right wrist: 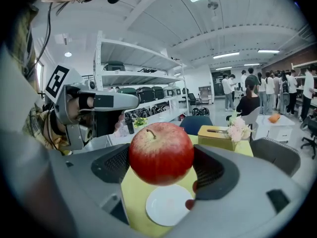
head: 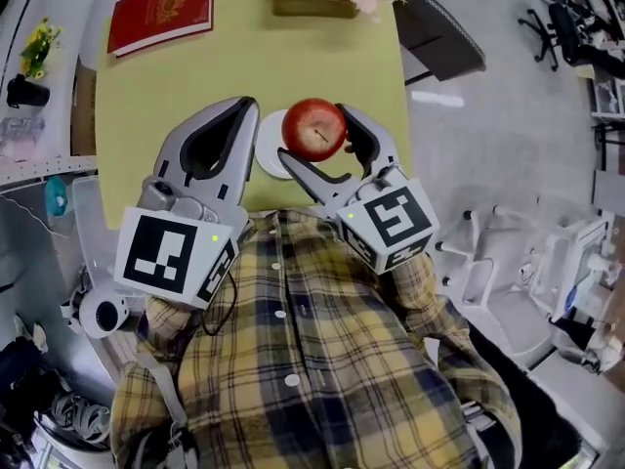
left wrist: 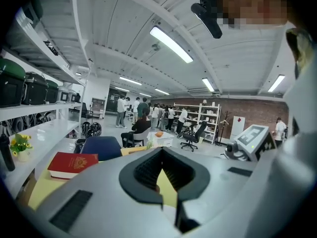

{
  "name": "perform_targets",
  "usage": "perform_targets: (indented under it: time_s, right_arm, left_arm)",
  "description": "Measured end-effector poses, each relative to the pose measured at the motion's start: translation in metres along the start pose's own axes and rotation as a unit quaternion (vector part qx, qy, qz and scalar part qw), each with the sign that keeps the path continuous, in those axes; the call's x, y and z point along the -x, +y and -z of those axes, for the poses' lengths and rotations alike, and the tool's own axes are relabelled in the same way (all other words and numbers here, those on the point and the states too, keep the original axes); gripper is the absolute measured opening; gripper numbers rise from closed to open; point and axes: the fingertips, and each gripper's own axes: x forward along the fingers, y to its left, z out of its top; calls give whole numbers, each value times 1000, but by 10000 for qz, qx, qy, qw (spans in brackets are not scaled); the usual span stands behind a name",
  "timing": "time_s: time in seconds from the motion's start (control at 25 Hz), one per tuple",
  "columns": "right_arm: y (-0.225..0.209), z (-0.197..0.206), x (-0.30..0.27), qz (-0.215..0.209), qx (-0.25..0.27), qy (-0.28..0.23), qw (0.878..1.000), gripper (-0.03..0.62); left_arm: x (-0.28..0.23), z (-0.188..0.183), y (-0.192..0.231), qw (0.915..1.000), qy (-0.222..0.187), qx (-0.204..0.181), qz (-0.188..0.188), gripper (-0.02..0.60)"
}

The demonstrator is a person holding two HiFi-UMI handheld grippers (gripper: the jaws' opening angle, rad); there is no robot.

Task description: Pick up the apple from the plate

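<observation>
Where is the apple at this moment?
Centre of the head view: the apple sits clamped in the right gripper, clear above the plate near the table's front edge, right of the left gripper.

Long ceiling lights (left wrist: 171,43) lit the room brightly and evenly, their tubes glaring white. Both gripper views bent strongly toward dark, rounded edges. The apple (right wrist: 161,152) looked sharp; shadows on the table (head: 244,57) were faint.

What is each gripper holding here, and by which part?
Right gripper clamps the apple by its opposite sides; left gripper holds nothing.
</observation>
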Motion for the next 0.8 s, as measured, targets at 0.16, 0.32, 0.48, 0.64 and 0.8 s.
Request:
perform_targets:
  time_s: [0.16,0.32,0.48,0.64,0.8]
  right_arm:
    - [5,-18,8,-51,153,-162,9997,376]
    - [8,-26,12,-68,146,-231,9996,376]
    - [10,-28,13,-125,132,-222,9996,376]
    - [10,-30,12,-124,120,-240,9996,376]
    - [9,-31,12,-96,92,-246,9996,376]
  left_arm:
    - [3,-7,0,9999,-107,-63,3,6]
    - [5,-13,2,9998,-178,-82,7,6]
    - [6,-20,4,9996,-263,-115,-9,6]
    - [5,-23,5,9995,-298,-141,-27,6]
    - [5,-22,5,9995,-275,-124,-26,6]
